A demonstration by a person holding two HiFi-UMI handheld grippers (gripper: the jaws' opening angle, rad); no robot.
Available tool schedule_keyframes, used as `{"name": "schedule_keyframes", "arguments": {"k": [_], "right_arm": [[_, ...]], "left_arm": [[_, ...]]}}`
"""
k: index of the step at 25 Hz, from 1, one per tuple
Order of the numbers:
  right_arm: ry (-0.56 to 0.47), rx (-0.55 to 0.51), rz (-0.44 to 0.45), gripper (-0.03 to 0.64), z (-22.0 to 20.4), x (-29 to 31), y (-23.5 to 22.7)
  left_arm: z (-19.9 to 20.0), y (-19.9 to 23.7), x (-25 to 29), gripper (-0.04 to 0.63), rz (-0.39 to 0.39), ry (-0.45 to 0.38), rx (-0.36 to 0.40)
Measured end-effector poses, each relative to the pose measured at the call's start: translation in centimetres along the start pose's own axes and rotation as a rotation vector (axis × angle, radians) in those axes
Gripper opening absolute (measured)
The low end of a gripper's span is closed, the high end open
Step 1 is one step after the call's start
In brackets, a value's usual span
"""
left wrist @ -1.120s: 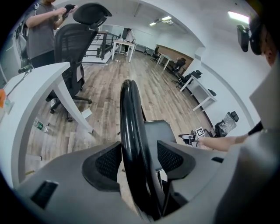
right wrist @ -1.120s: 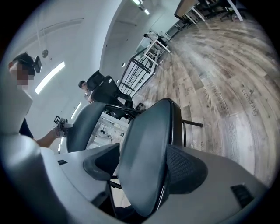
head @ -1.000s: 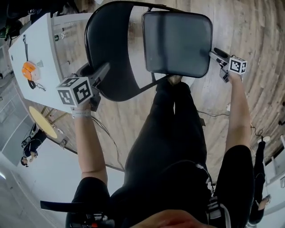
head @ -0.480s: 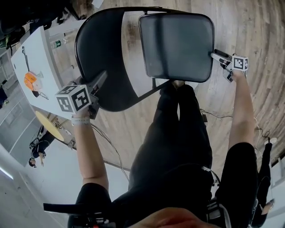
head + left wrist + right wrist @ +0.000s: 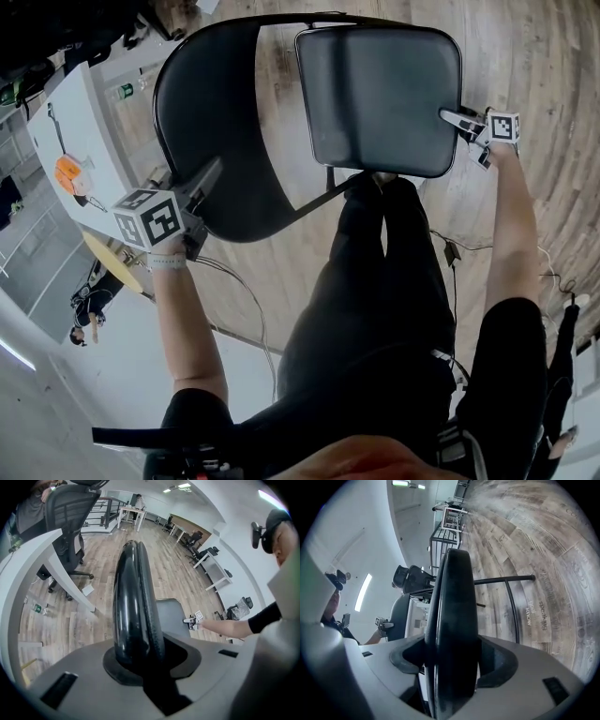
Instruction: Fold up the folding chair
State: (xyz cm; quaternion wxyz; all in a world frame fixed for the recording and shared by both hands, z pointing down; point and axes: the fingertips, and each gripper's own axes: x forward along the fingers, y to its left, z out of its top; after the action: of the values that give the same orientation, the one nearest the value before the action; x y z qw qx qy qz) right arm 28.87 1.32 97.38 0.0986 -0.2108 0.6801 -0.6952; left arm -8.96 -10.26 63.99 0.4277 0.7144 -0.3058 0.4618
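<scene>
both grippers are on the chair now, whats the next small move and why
Probably swing the seat up toward the backrest with the right gripper. Its fingers grip the seat's edge, the fingers of the left gripper are closing on the backrest rim, and the seat lies open.

Head view steeply down; 2 gripper views close, facing each other; all 3 share chair (image 5: pixel 375 94)

Black short sleeves (image 5: pixel 192 408) at lower left and right; black trousers (image 5: pixel 375 272) up the centre. A white band (image 5: pixel 169 262) circles the wrist at left. A thin white cord (image 5: pixel 441 361) crosses the black cloth, lower right.
</scene>
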Motion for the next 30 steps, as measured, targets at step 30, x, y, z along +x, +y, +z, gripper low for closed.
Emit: {"name": "schedule_keyframes", "arguments": {"k": [30], "right_arm": [[0.249, -0.164, 0.393, 0.115, -2.8, 11.0, 25.4]], "left_arm": [[2.1, -2.3, -11.5, 0.054, 0.132, -0.007, 0.031]]}}
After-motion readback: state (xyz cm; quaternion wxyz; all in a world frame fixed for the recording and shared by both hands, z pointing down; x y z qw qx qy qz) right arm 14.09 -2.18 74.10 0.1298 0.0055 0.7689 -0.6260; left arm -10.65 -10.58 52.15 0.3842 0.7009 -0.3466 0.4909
